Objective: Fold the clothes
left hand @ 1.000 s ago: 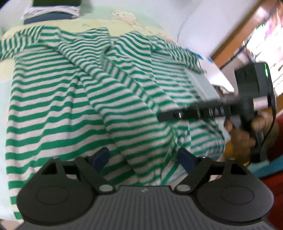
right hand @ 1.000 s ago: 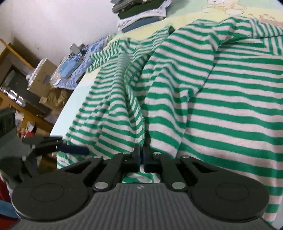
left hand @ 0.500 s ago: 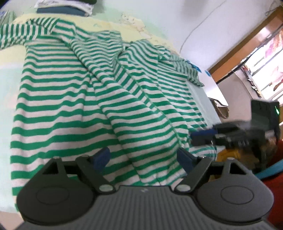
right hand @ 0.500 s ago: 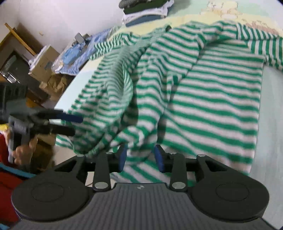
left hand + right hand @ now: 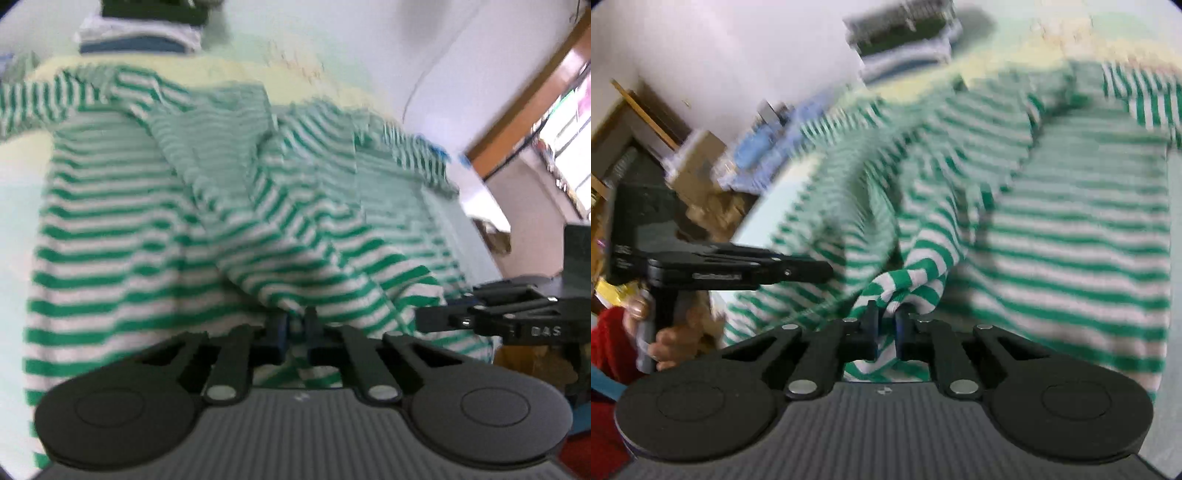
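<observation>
Both sets of fingers just closed, pinching the striped shirt (image 5: 155, 236) hem.
Left gripper (image 5: 293, 334) and right gripper (image 5: 885, 325) side by side at near edge; shirt's length running away up the bed (image 5: 22, 206).

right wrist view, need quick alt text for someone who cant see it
The right gripper is shut on a bunched fold of a green and white striped shirt spread over a bed. The left gripper reaches in from the left.
</observation>
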Available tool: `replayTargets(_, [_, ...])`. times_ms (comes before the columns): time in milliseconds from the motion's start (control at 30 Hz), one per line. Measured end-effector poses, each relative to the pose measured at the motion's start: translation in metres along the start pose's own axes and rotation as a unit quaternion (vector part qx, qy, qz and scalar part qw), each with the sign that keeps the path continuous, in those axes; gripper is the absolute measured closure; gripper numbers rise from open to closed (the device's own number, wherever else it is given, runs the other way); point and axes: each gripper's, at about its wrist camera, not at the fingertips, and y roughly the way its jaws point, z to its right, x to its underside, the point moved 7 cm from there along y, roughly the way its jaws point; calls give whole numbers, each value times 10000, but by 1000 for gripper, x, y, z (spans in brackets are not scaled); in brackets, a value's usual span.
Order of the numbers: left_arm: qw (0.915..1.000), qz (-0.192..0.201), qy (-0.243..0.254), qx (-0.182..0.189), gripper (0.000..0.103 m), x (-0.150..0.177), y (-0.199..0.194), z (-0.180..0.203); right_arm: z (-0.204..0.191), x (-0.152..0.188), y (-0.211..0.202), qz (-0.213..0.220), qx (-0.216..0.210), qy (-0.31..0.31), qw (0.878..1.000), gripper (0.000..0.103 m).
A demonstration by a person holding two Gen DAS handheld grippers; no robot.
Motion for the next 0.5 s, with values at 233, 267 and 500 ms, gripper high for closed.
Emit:
replayTargets(233, [9984, -332, 328, -329, 88, -3, 2, -20, 14, 13, 10, -870, 456, -35, 9952, 75])
replayTargets(267, [9983, -272, 395, -346, 75, -6, -2, -22, 14, 7, 4, -812, 478, -70, 9955, 69])
replayTargets(500, [9930, 212, 855, -786, 40, -70, -9, -58, 48, -79, -23, 607, 1305, 544, 9881, 58])
